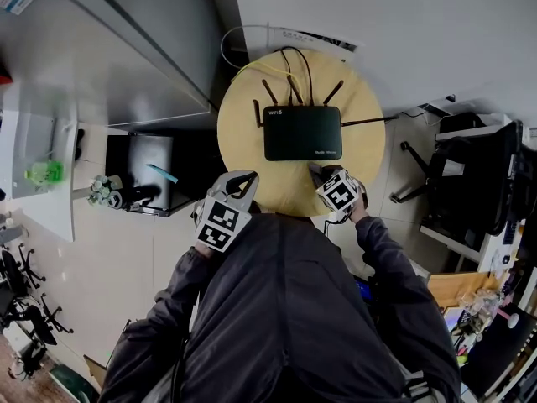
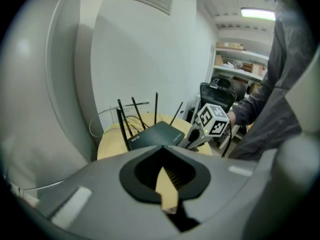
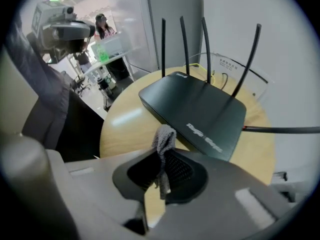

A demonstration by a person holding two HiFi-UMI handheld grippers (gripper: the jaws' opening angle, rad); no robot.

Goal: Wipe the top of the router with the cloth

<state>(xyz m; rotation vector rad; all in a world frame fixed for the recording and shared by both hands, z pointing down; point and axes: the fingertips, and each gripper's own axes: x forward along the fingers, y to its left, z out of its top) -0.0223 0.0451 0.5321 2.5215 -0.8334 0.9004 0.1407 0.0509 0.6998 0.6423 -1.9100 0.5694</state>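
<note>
The router [image 1: 302, 133] lies mid-bench [image 1: 245, 145], antennas along its far edge. The right gripper [image 1: 322, 177] hovers just near of its right front corner, fingers closed on a small grey cloth [image 3: 164, 140] whose tip comes close to the casing's near edge, seemingly not yet on top. The left gripper [image 1: 240, 185] sits at the near left, fingers together and empty. By my reading no wiping has begun and the whole top remains.

Blk router [image 1: 302, 133] flat; cloth [image 3: 164, 139] (grey) in rt tool [image 3: 158, 180].
</note>
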